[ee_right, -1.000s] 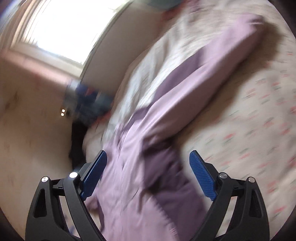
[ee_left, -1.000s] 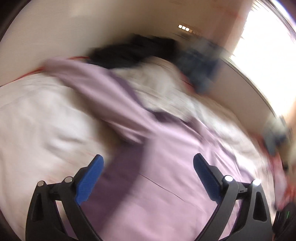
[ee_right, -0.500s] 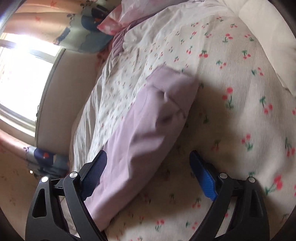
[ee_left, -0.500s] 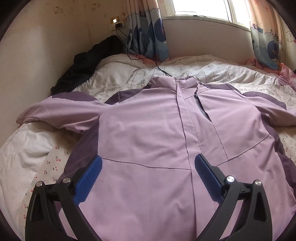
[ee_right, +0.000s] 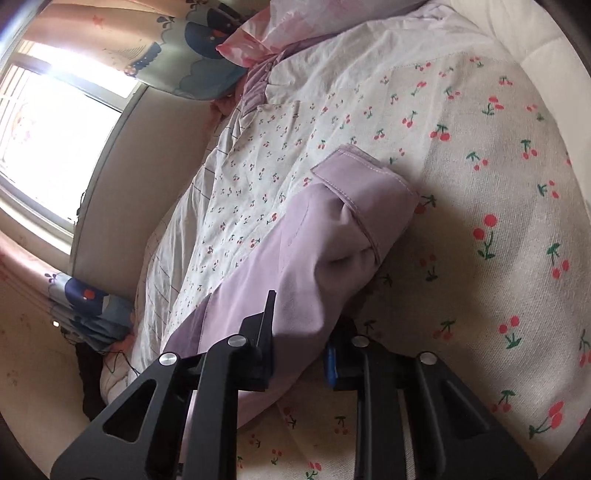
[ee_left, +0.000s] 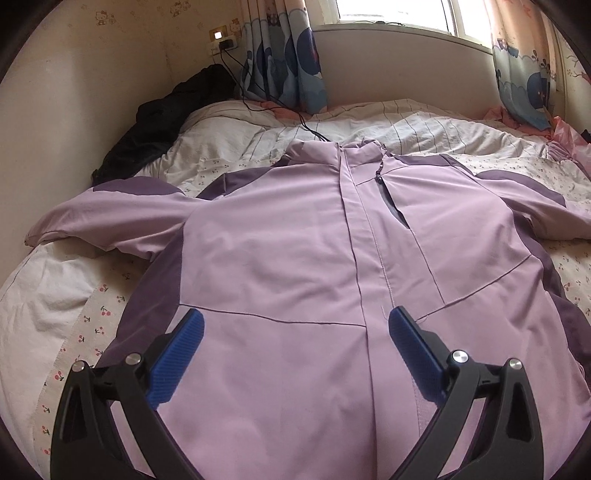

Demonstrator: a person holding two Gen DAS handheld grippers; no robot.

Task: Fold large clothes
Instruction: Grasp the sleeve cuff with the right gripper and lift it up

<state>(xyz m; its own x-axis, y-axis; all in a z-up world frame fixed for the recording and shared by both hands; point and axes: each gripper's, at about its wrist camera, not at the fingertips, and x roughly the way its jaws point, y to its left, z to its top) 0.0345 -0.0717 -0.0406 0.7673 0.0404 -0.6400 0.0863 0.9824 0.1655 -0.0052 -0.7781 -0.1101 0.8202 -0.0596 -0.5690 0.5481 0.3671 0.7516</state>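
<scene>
A lilac jacket (ee_left: 295,266) with darker purple side panels lies front up and spread flat on the bed, collar toward the window, both sleeves out to the sides. My left gripper (ee_left: 293,332) is open and empty, hovering above the jacket's lower front near the zip line. In the right wrist view the jacket's right sleeve (ee_right: 332,236) lies on the cherry-print sheet with its cuff pointing away. My right gripper (ee_right: 301,332) is shut on this sleeve, fabric bunched between its fingers below the cuff.
The bed (ee_left: 55,306) has a cherry-print sheet and a striped duvet (ee_left: 424,125) at the far end. A black garment (ee_left: 159,129) lies heaped by the left wall, with a charger cable (ee_left: 280,107) running onto the bed. Curtains (ee_left: 284,55) and a pink pillow (ee_right: 280,26) border the window side.
My right gripper has closed on the sleeve; half a second ago it was open around it. My left gripper has barely moved above the jacket front and stays open.
</scene>
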